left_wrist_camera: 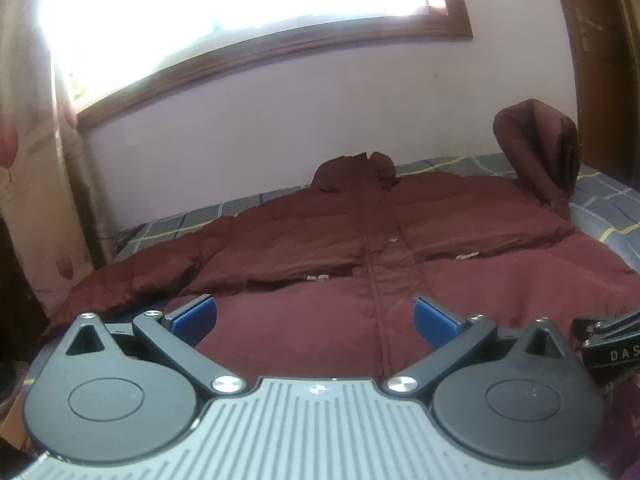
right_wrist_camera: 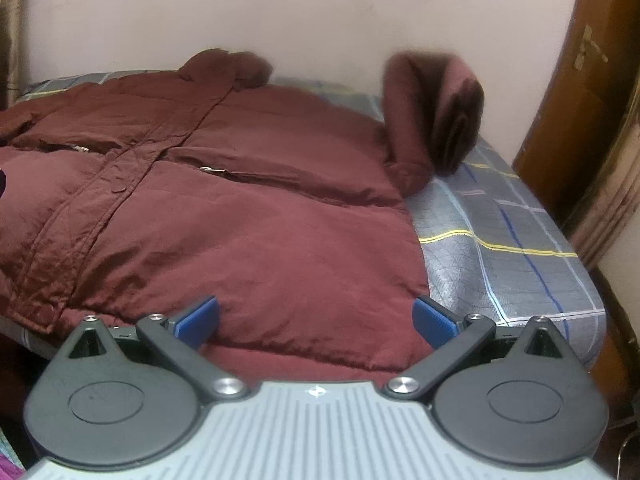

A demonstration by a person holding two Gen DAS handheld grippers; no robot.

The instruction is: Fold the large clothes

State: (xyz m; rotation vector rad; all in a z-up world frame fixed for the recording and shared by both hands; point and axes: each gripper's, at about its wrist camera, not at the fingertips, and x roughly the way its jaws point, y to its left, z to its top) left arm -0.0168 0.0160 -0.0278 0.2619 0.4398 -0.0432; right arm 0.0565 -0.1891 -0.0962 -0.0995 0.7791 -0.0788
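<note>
so, puffy jacket on the bed, nothing grabbed yet

honestly the setup looks fine so far. the maroon jacket lies front-up and spread out on the bed, collar toward the wall, hem nearest the cameras. its right-hand sleeve is sticking up in the air and blurry in the right wrist view, so i can't tell what's holding it there. the other sleeve lies flat toward the curtain side.

the left gripper is spread wide over the lower front by the zipper line, pinching nothing. the right gripper is also spread wide, hovering at the hem near the jacket's right edge, empty.

what i'd worry about: the fabric is thick and slippery-looking, so a shallow pinch could catch only the top layer and the fold drags the shell without the back. that raised sleeve may flop wherever it likes and bunch under the body. the hem also sits close to the bed's edge, so a sloppy pull could slide the whole thing off.
</note>
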